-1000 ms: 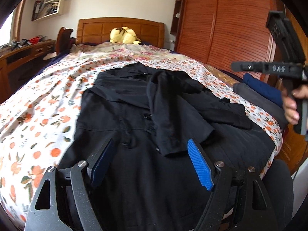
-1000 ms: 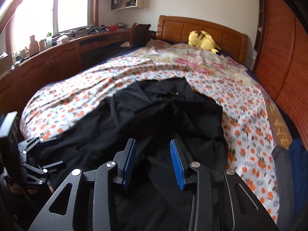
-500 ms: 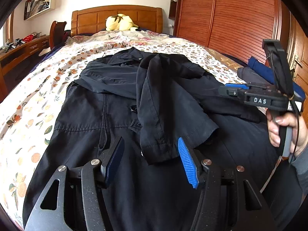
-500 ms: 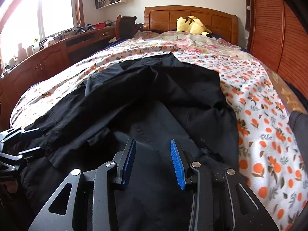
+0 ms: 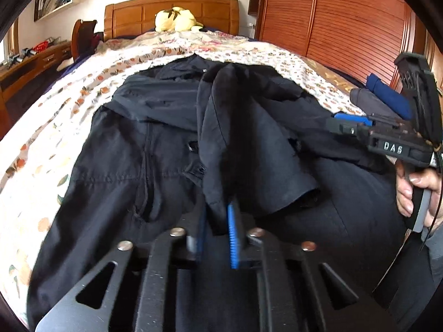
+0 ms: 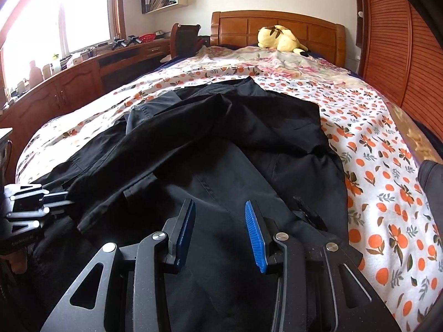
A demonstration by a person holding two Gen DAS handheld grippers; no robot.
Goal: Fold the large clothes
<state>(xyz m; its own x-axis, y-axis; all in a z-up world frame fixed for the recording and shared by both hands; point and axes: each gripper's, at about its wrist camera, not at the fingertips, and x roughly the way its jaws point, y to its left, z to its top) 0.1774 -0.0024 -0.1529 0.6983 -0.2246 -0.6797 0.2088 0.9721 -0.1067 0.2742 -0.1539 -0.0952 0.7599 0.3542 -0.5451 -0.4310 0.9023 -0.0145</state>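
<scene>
Left tongs: the left tongs [image 5: 216, 238], blue-padded, are pinched on the cuff end of the black sleeve [image 5: 249, 160] of the coat; the picture is blurred at the pads.
Right tongs: the right tongs [image 6: 220, 232] are spread, hovering over the coat's lower front with nothing between the pads; in the left wrist view they appear at the right edge, held in a bare hand [image 5: 415, 191].
Garment: a large black button-front cotton coat [image 5: 133, 171] lies flat and lengthwise on the bed, collar toward the headboard, both sleeves folded in across the chest.
Bed: a white bedsheet printed with orange fruit [image 6: 382, 171] covers the mattress around the coat; a carved wooden headboard [image 6: 304, 30] stands at the far end.
Pillow end: a yellow plush toy [image 6: 279, 38] rests against the headboard.
Right of the bed: folded grey and blue clothes [image 5: 382, 99] lie at the edge, beside a slatted reddish wooden wardrobe [image 5: 346, 19].
Left of the bed: a long wooden surface [image 6: 69, 83] under the window carries small clutter.
</scene>
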